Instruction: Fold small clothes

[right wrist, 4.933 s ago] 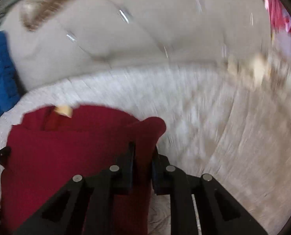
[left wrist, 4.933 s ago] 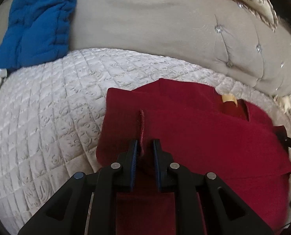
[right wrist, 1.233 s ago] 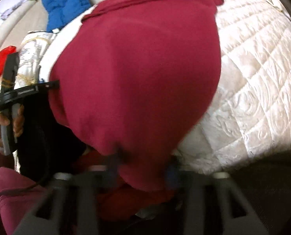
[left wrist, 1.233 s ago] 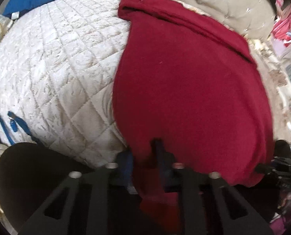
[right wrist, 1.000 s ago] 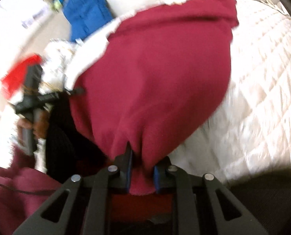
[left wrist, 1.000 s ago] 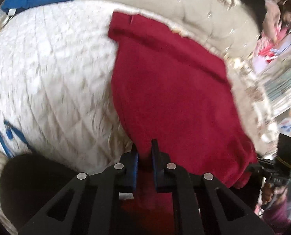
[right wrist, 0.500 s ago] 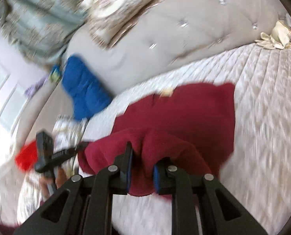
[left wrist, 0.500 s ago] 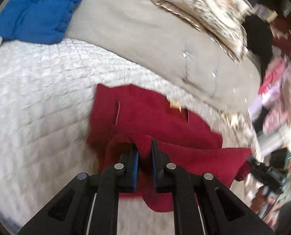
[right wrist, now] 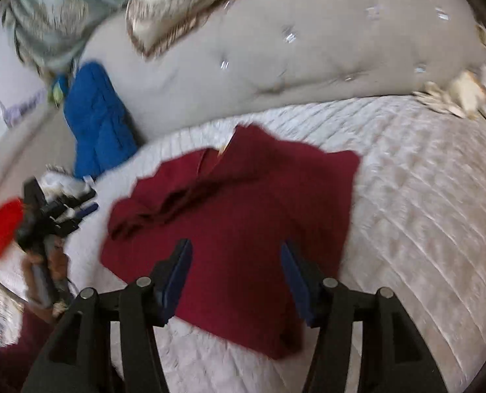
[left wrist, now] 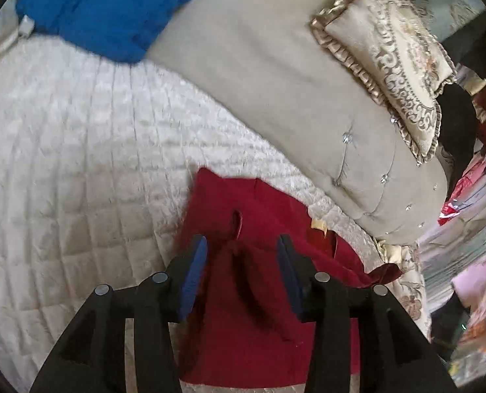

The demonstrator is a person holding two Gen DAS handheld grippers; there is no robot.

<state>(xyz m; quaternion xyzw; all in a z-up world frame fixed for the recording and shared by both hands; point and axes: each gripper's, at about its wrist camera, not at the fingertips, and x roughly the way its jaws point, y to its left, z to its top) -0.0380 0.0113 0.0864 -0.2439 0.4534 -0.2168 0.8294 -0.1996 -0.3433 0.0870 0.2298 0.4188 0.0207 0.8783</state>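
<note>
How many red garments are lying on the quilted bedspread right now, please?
1: the dark red garment lies folded on the quilted bedspread, just ahead of both open tools. Others may lie out of view.

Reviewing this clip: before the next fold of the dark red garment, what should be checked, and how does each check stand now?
1. Left gripper open, free of cloth: ok.
2. Right gripper open: ok.
3. Dark red garment lying on the white quilted bedspread: ok.
4. Folded layer flat: not ok, bunched on its left side.
5. Edges aligned: cannot tell, blurred.
6. Blue padded cloth apart from the garment: ok.
</note>
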